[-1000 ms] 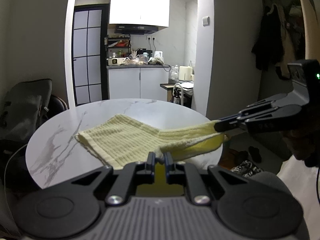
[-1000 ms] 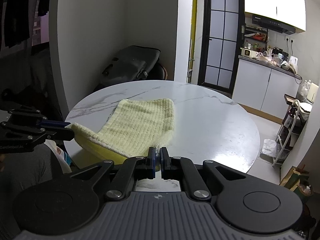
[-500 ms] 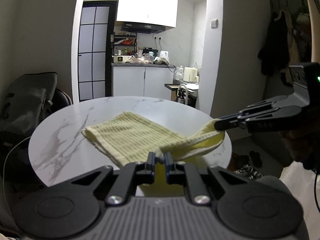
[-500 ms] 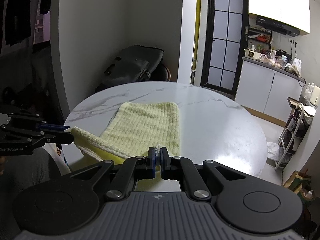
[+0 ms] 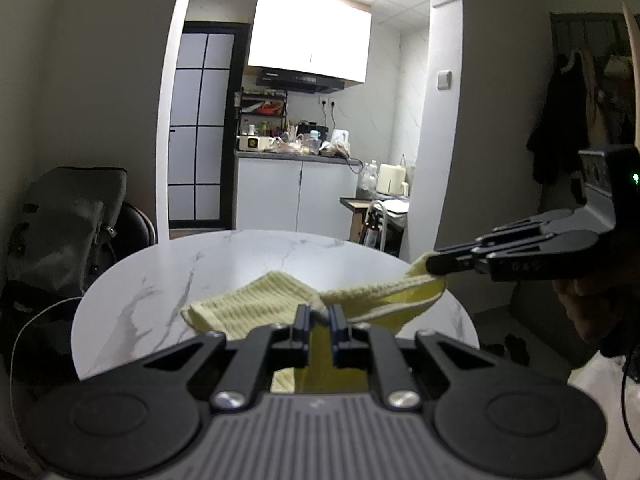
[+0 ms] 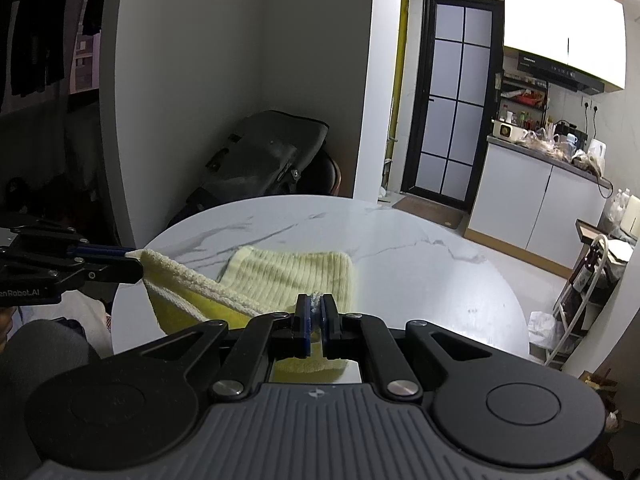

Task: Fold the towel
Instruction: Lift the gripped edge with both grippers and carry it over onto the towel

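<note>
- The left gripper [image 5: 319,316] is pinching one near corner of the pale yellow towel [image 5: 256,300], jaws clamped tight on the cloth.
- The right gripper [image 6: 316,312] is pinching the other near corner the same way, so the near edge is hanging slack between the two, raised off the round marble table [image 6: 420,272].
- The step in hand looks like the first fold: the near edge is being carried over the far half, which is lying flat on the table.
- The next move is calling for both corners to travel together to the far edge, kept level and taut.
- The towel is showing a ribbed weave, with a brighter yellow underside exposed where it is sagging.
</note>
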